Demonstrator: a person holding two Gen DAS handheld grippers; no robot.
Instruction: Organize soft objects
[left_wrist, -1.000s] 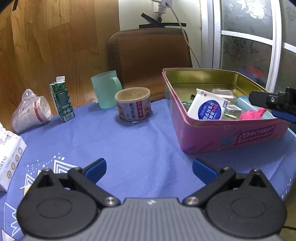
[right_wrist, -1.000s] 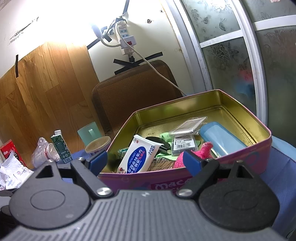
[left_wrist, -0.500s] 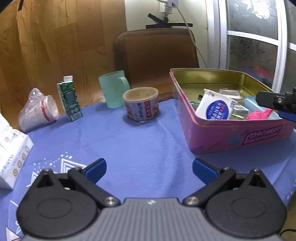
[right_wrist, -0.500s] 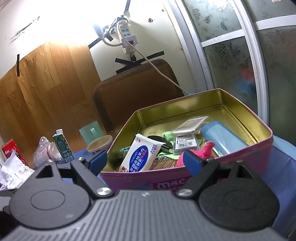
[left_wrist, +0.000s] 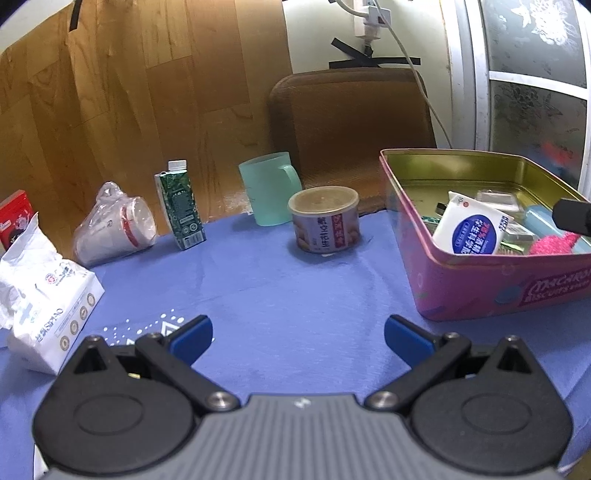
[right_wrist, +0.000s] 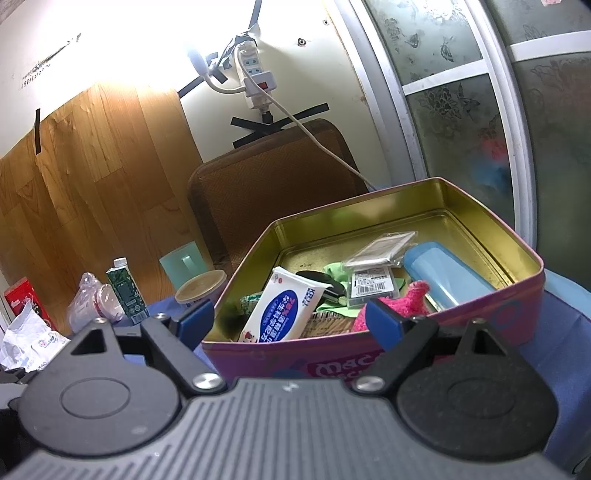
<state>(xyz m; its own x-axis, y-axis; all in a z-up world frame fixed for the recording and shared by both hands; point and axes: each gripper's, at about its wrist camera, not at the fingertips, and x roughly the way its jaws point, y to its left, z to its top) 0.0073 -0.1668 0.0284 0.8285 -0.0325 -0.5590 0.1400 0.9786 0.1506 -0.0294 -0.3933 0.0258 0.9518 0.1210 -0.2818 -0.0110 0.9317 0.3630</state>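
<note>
Left wrist view: left hand-held gripper (left_wrist: 297, 334) wide open, empty, low over the table (left_wrist: 295, 295); tissue pack (left_wrist: 48, 314) left outside. Right hand-held gripper (right_wrist: 290, 321) equally spread, empty, before pink tin (right_wrist: 443, 339) already holding wipes pack (right_wrist: 280, 310) and pink plush (right_wrist: 399, 304). Likely partway done.

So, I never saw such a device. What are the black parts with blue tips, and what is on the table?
These are two hand-held grippers, each carrying a camera that looks forward along its fingers. One picture is from the left gripper, the other from the right gripper. Both have their jaws open and hold nothing. On the blue cloth stand a can, a green cup and a carton; a tissue pack lies at the left. The pink tin holds a white packet, a pink fluffy thing and a blue case.
</note>
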